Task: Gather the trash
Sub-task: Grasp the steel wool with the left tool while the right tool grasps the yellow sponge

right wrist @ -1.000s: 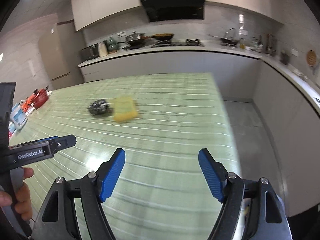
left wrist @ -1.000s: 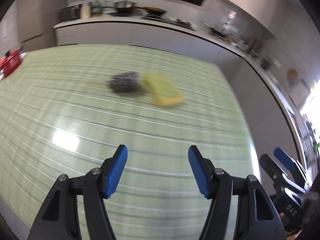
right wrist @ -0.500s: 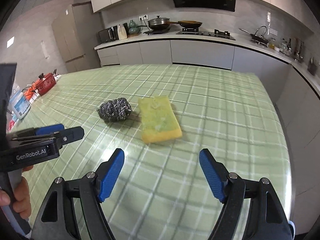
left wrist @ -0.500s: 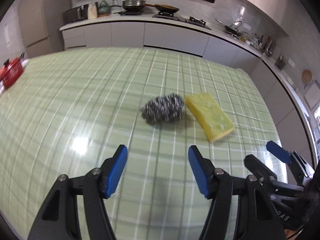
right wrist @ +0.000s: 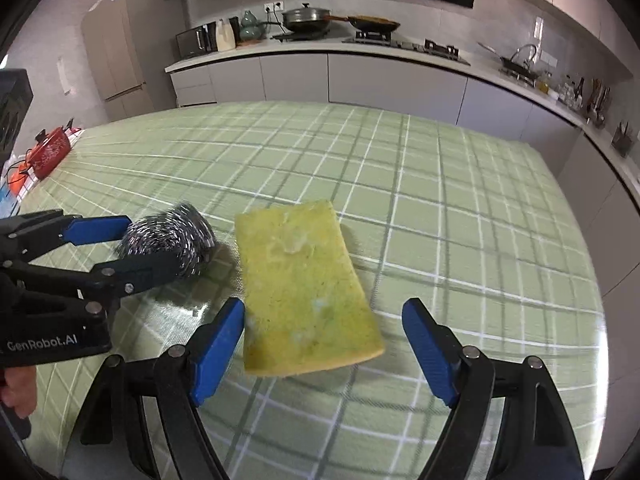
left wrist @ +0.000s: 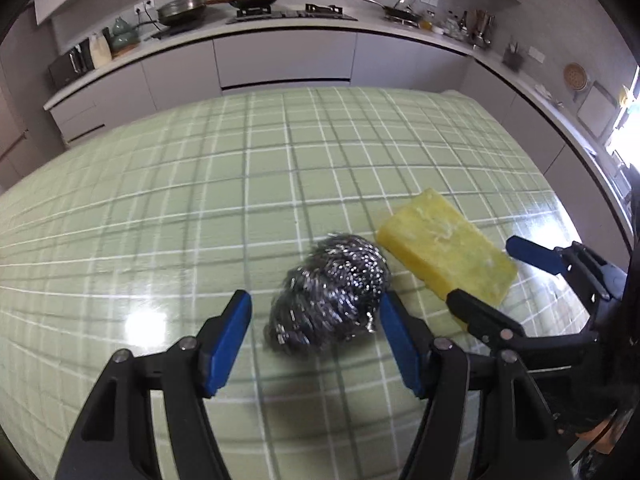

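A steel wool scrubber (left wrist: pixel 332 292) lies on the green checked tablecloth (left wrist: pixel 200 200), with a worn yellow sponge (left wrist: pixel 448 256) right beside it. My left gripper (left wrist: pixel 314 332) is open, its blue pads on either side of the scrubber's near end, not closed on it. My right gripper (right wrist: pixel 324 344) is open, its pads on either side of the sponge's (right wrist: pixel 304 292) near end. The left gripper (right wrist: pixel 120 244) also shows in the right wrist view, around the scrubber (right wrist: pixel 168 240). The right gripper (left wrist: pixel 496 276) shows at the right of the left wrist view.
A red object (right wrist: pixel 50 152) sits at the table's far left edge. A kitchen counter (left wrist: pixel 280 24) with pots and a stove runs behind the table. The table's right edge (right wrist: pixel 576 216) drops to the floor.
Both grippers have moved forward and down toward the table. The scrubber and sponge, a short way ahead before, are now between the open fingers. Neither object has shifted.
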Tool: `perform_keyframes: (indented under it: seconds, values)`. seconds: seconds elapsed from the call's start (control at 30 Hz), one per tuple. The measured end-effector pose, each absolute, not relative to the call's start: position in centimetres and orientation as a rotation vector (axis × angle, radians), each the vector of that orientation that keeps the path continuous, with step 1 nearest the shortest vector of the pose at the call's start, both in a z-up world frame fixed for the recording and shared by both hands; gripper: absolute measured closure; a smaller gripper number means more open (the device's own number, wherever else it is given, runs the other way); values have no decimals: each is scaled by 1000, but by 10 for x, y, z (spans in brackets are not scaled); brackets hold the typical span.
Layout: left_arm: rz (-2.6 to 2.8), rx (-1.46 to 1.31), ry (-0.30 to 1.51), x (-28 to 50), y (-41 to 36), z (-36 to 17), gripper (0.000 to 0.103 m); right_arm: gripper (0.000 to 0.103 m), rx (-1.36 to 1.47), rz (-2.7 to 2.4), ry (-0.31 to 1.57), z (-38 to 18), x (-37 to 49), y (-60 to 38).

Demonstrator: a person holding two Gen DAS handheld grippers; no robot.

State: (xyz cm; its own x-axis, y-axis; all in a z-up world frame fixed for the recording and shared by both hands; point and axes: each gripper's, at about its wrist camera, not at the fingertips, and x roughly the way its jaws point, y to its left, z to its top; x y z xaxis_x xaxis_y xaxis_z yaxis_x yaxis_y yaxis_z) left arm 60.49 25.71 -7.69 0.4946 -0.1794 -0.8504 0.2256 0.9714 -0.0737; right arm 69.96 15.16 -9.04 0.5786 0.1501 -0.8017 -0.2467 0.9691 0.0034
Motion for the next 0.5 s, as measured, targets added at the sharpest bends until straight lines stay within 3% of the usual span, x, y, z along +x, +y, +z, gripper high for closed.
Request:
perform_keyframes:
  seconds: [0.1,0.2,0.3,0.5]
  values:
    - [-264,22,1034,607,260,-85,37,21,-116,246,936,-98,703,155]
    - [-265,10,1008,602,261,-87,56,21,-97,270,927,-100,702,156]
    - [-266,-23,995,597,264,-86,63,37,-98,267,917,-100,700,157]
    - [-266,-32,972,575,268,-84,67,49,-111,271,927,-97,696,161]
